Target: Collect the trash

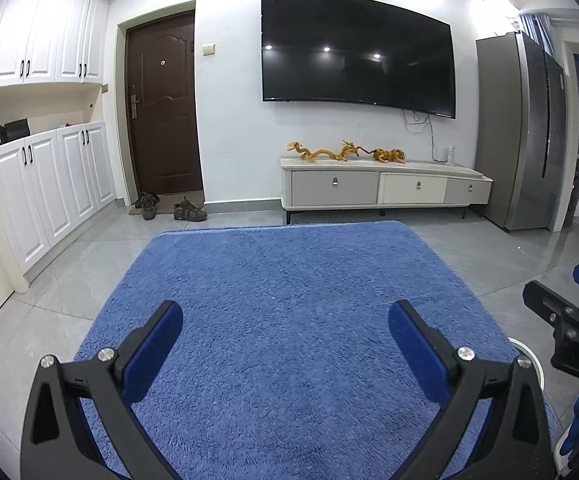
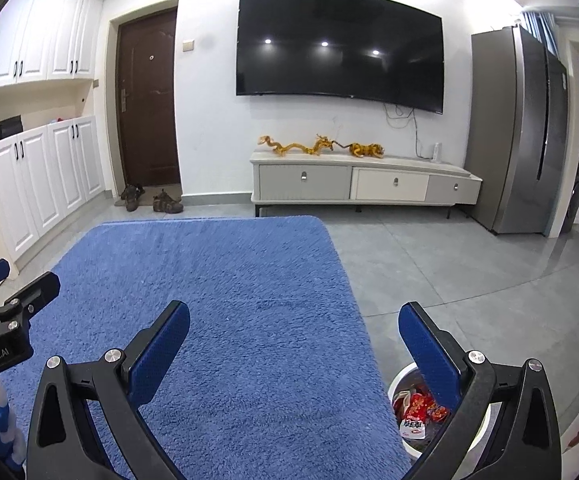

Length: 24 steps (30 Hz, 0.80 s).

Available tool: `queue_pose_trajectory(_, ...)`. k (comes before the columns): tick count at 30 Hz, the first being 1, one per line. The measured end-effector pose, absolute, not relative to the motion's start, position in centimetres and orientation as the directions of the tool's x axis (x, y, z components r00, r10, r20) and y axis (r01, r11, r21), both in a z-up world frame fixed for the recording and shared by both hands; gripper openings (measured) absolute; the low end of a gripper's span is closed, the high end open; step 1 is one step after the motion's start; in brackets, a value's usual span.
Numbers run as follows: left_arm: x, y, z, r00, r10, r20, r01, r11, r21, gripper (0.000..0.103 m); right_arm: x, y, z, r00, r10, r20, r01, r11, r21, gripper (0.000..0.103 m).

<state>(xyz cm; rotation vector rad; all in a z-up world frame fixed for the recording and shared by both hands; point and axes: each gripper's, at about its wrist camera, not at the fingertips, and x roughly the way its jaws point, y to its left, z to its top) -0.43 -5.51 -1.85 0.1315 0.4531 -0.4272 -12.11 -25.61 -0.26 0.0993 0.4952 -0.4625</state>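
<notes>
Two sets of handheld tongs hang over a blue rug [image 1: 289, 320] in a living room, both spread wide and holding nothing. The left tongs [image 1: 285, 320] sit above the middle of the rug, blue pads [image 1: 151, 346] facing each other across bare pile. The right tongs [image 2: 294, 322] straddle the rug's right edge, one finger over the pile and the other over a white bin [image 2: 399, 378] standing on the grey floor tiles [image 2: 469, 272] just beside the rug. Inside the bin lie red snack wrappers [image 2: 417, 406] and a white packet [image 2: 412, 428], partly hidden behind the right finger. In the left wrist view only a sliver of the bin's rim [image 1: 527, 354] shows off the rug's right side, below the neighbouring tongs. Beyond the rug's far edge a low TV cabinet [image 1: 385, 186] carries golden dragon figures [image 1: 321, 152] under a wall-mounted television [image 1: 357, 48]. Left of the rug stand white cupboards [image 1: 49, 184] and a brown door [image 1: 161, 108] with shoes [image 1: 189, 211] at its foot; a grey refrigerator [image 1: 525, 132] rises to the right.
</notes>
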Motion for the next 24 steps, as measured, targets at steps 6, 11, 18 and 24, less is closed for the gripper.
queue_pose_trajectory(6, -1.8, -5.1, -0.8, 0.826, -0.369, -0.427, 0.424, 0.905, 0.038, 0.103, -13.2, -25.4, 0.1, 0.787, -0.405, -0.465, 0.456, 0.89, -0.005, 0.102)
queue_pose_trajectory(11, -2.6, -4.9, -0.1, 0.837, -0.362, -0.411, 0.416, 0.908, 0.047, 0.103, -13.7, -24.9, 0.5, 0.796, -0.404, -0.45, 0.449, 0.894, -0.009, 0.102)
queue_pose_trajectory(18, -3.4, -4.8, -0.1, 0.839, -0.365, -0.403, 0.421, 0.905, 0.058, 0.103, -14.1, -24.8, 1.0, 0.799, -0.414, -0.436, 0.455, 0.89, -0.012, 0.102)
queue_pose_trajectory(24, -3.4, -4.5, -0.3, 0.84, -0.367, -0.399, 0.421, 0.905, 0.055, 0.103, -14.1, -24.5, 1.0, 0.797, -0.42, -0.435, 0.458, 0.889, -0.018, 0.102)
